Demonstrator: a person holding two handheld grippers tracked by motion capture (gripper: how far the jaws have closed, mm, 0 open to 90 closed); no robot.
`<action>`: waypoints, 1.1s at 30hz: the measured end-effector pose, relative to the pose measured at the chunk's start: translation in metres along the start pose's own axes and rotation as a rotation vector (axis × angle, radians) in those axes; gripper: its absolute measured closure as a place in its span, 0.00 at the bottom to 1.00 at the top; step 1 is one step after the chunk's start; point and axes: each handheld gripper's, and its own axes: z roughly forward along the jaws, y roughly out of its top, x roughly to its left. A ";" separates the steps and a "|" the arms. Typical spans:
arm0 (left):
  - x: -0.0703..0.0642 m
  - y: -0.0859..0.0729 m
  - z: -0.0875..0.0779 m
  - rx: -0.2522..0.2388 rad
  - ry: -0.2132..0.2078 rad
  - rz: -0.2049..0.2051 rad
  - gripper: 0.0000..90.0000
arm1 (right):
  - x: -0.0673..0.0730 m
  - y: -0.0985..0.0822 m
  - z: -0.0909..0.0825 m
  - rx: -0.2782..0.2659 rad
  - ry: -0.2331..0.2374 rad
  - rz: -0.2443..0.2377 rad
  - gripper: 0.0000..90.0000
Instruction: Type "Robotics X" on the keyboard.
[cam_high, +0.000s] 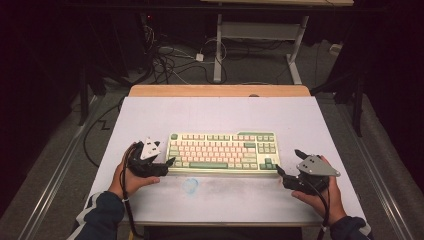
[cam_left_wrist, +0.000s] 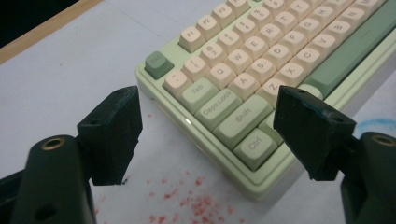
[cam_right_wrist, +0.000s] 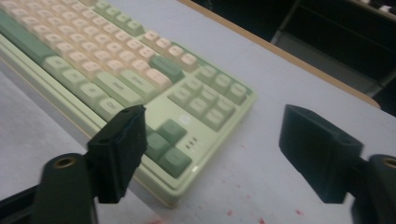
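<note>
Spanning most of the high view: one desk, flat and rectangular, topped by a pale matte sheet, with a strip of bare wood along the far edge. Speckled with small red flecks near both tools, plus one faint blue smudge just in front of the keyboard.

Lying flat at the middle of the desk, long side toward the person: one keyboard, a slim light-green plastic case with rounded corners, smooth square keycaps in cream and pale green, darker green on the space bar and a few single keys.

Flanking it, two tools, each of black hard plastic with blocky, angular jaws and a grey three-cornered plate on top, each held in one hand.

Left tool at the keyboard's left end: jaws spread wide, near left corner of the case between them, pads not pressing on it, nothing gripped.

Right tool at the right end: jaws wide apart, near right corner of the case between them, one jaw above the arrow keys, nothing gripped.
</note>
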 end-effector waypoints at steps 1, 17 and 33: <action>-0.001 0.001 0.003 0.001 -0.002 0.003 0.25 | 0.001 0.007 0.004 -0.001 0.030 0.001 0.36; -0.006 0.014 0.022 0.024 -0.014 0.020 0.28 | 0.021 0.042 0.060 0.124 0.265 -0.060 1.00; -0.013 0.018 0.020 0.073 -0.133 0.000 0.80 | 0.030 0.035 0.079 0.185 0.287 -0.094 1.00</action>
